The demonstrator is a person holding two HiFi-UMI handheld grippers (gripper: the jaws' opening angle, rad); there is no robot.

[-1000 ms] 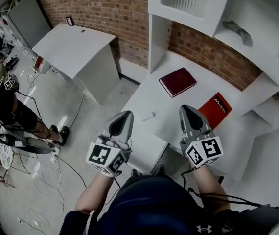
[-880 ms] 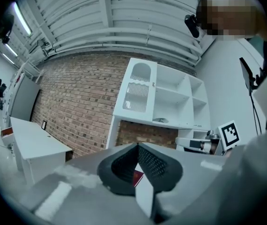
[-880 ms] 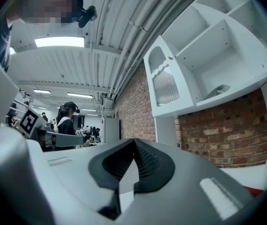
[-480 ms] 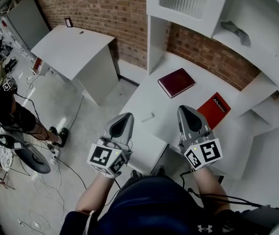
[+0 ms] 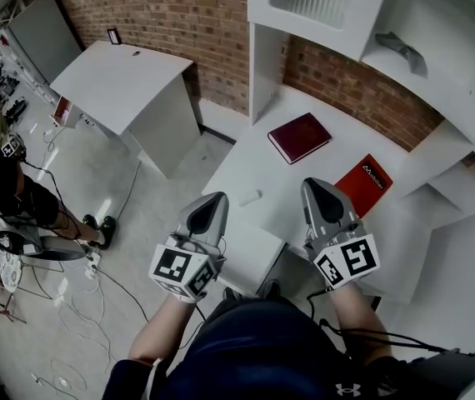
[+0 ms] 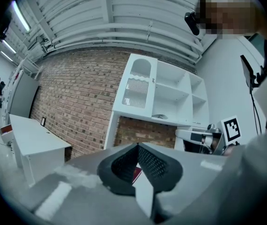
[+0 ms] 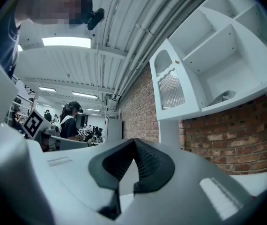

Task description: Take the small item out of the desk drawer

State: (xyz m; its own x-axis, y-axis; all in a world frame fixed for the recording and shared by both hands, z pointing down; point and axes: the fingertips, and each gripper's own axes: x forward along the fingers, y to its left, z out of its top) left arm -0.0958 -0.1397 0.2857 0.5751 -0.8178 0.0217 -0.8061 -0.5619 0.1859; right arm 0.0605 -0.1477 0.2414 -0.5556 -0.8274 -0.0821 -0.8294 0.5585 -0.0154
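Note:
In the head view my left gripper (image 5: 216, 198) and right gripper (image 5: 314, 185) hover side by side over the front edge of the white desk (image 5: 283, 186). Both are shut and hold nothing. Their ribbed pads meet at the tips in the left gripper view (image 6: 137, 147) and in the right gripper view (image 7: 133, 142). A small white item (image 5: 251, 198) lies on the desk top between the two grippers, slightly ahead of them. Below the desk's front edge stands a white drawer unit (image 5: 250, 255); no open drawer shows.
A dark red book (image 5: 302, 137) and a bright red book (image 5: 364, 182) lie on the desk. White shelves (image 5: 437, 48) rise against the brick wall behind. A second white desk (image 5: 125, 77) stands at the left. Cables, chairs and a seated person (image 5: 4, 186) fill the left floor.
Both grippers have stayed almost still and shut. The head view has drifted slightly, and the seated person at the left has shifted a little.

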